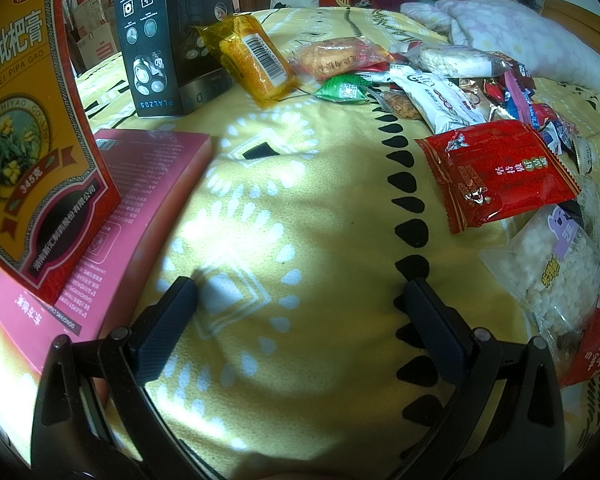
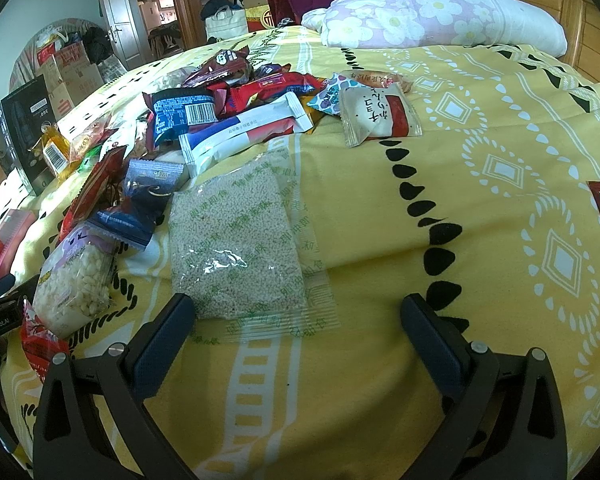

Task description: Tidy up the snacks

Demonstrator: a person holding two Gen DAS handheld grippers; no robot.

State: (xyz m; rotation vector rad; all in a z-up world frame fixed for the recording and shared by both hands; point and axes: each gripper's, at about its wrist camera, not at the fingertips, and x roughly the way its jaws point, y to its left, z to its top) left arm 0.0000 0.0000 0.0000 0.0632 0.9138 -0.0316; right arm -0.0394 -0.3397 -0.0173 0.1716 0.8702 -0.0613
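Snack packets lie scattered on a yellow patterned bedspread (image 1: 300, 200). In the left wrist view a red packet (image 1: 496, 168) lies to the right, a clear bag of white puffs (image 1: 556, 280) nearer, and an orange packet (image 1: 256, 60) leans on a black box. My left gripper (image 1: 300, 296) is open over bare cloth, holding nothing. In the right wrist view a clear bag of small grains (image 2: 236, 240) lies just ahead of the left finger. A heap of packets (image 2: 228, 96) sits beyond it. My right gripper (image 2: 300, 308) is open and empty.
A yellow-and-red medicine box (image 1: 36, 120) stands on a flat pink box (image 1: 112, 224) at the left, with a black shaver box (image 1: 156, 32) behind. A flowered pillow (image 2: 428, 16) and wooden headboard (image 2: 580, 12) lie at the far right. Cartons (image 2: 72, 72) stack beside the bed.
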